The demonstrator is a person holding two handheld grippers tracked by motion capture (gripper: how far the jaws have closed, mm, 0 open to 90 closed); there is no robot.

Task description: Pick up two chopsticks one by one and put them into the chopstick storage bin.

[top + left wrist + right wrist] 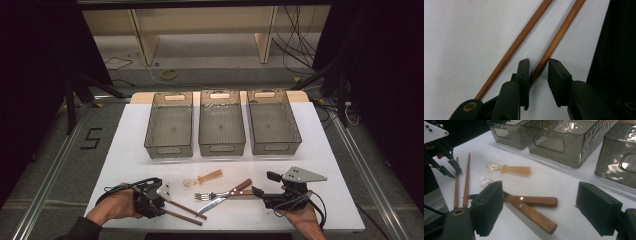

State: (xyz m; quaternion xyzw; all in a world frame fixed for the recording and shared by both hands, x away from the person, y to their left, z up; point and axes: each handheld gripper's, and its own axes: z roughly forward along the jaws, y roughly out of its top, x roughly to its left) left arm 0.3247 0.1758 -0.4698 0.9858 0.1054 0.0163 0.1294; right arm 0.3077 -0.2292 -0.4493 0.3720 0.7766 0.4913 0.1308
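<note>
From above, the three bins (pixel 221 122) near the table's far edge hold nothing; sorting has barely begun. Near the front edge, the left gripper (pixel 538 72) stands narrow around one chopstick (pixel 559 35), not squeezing yet. The right gripper (pixel 539 207) waits wide by the fork (pixel 486 181).

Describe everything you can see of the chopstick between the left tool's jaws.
The chopstick is a thin, straight stick of reddish-brown wood, lying flat on the white table near its front edge. A second chopstick lies close beside it, nearly parallel, apart from it. One end sits between the jaws of the left tool; it lies against one jaw, with a gap to the other, so it is not yet clamped.
</note>
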